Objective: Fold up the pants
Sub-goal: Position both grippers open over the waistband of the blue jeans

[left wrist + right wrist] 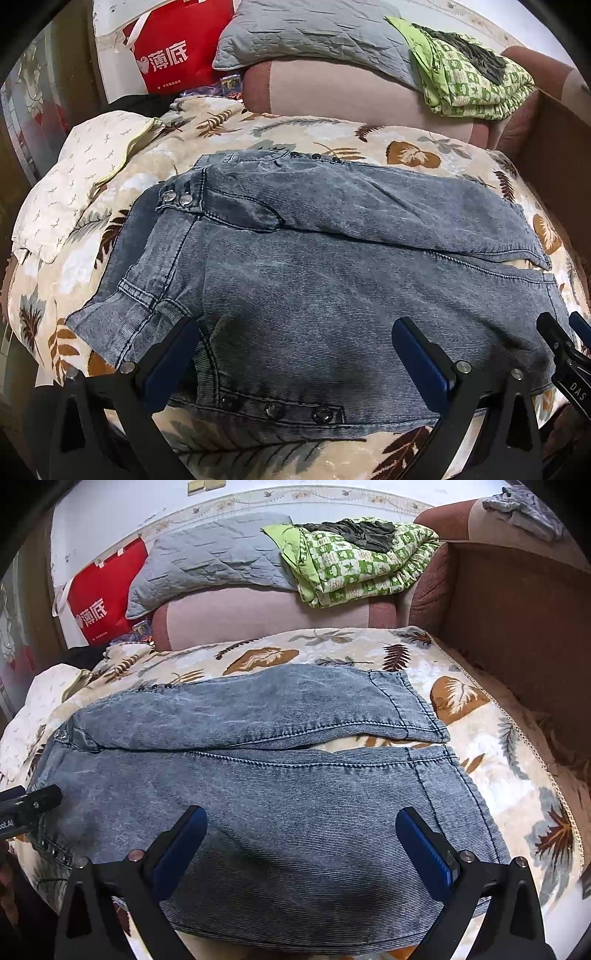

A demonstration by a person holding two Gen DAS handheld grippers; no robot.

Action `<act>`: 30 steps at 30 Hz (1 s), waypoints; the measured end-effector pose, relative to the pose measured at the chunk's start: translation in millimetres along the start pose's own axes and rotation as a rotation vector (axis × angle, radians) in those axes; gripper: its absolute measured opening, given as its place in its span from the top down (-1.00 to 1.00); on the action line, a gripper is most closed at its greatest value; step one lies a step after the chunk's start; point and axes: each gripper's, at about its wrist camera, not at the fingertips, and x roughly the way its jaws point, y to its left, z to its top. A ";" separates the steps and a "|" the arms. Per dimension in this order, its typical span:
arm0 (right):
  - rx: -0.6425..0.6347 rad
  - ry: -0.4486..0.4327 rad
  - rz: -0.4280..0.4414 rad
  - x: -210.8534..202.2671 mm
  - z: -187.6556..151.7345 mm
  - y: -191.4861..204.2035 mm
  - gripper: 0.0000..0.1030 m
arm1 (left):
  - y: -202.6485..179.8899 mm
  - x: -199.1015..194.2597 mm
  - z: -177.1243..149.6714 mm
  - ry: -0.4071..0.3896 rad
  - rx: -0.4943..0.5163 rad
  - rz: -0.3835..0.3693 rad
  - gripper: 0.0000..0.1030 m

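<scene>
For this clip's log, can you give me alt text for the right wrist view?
Grey-blue denim pants lie spread flat, still unfolded, on a leaf-print blanket, legs pointing right. The right gripper hovers above the nearer leg with its jaws wide open, holding nothing. A green quilt, grey pillow and red bag sit behind.

Faded grey-blue ribbed denim for the pants (332, 266), matt, with shiny metal studs (177, 199) at the waistband. Plush, faintly glossy leaf-print cloth on the blanket (491, 738) beneath; quilted matt grey fabric on the pillow (210, 557). Matt black plastic on both grippers' fingers (421, 354), faced with blue ridged pads (424, 845) and shiny metal pins.
</scene>
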 end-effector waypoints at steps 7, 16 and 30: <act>0.003 -0.003 0.002 -1.1 -0.2 -1.5 -1.00 | -0.7 0.1 -0.5 0.003 0.002 0.003 -1.00; 0.008 -0.008 0.003 -2.4 0.3 -2.7 -1.00 | -2.8 -1.3 -3.2 0.002 0.005 0.004 -1.00; 0.001 -0.002 0.000 -1.2 -1.0 -2.0 -1.00 | 0.8 -1.7 -4.5 0.006 -0.008 0.002 -1.00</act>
